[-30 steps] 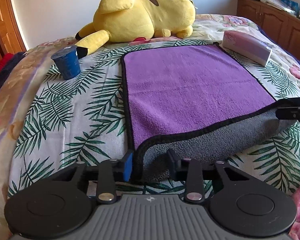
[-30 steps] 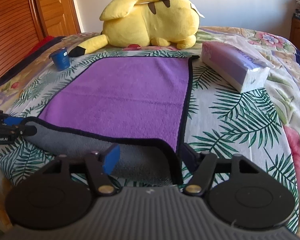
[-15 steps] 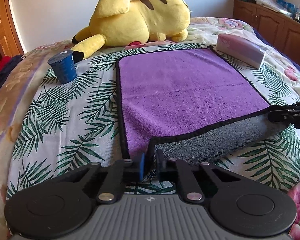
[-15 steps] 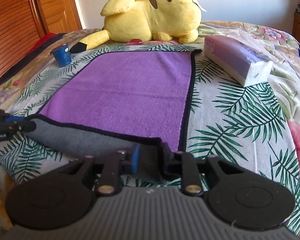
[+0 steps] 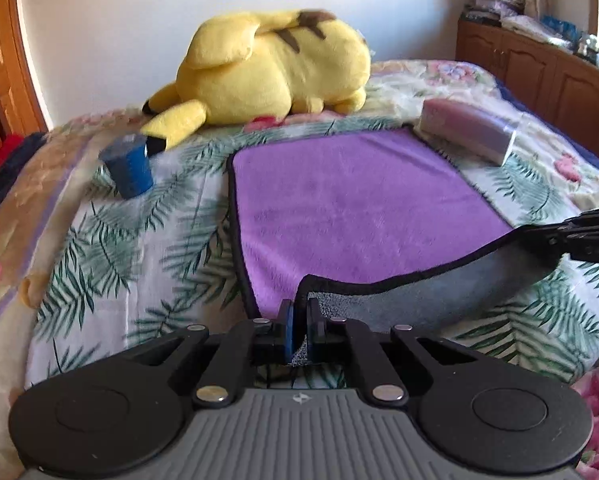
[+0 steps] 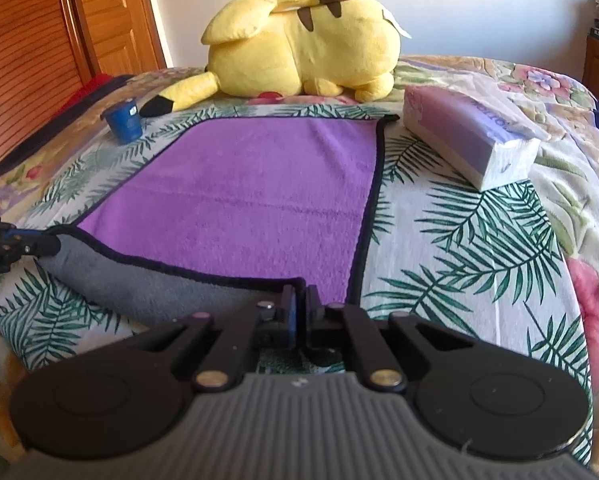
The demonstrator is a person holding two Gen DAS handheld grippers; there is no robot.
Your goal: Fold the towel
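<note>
So one purple towel point(image 6: 255, 196) with a grey underside lies flat on the bed point(image 6: 471, 240), near edge curled up. Two grippers on it: the left gripper point(image 5: 300, 312) pinches the near-left corner, the right gripper point(image 6: 299, 300) is clamped on the near-right corner. One yellow plush point(image 6: 303, 44) at 12 o'clock, one blue cup point(image 6: 125, 122) at 10, one tissue pack point(image 6: 471, 140) at 2; its lettering is too small to read
</note>
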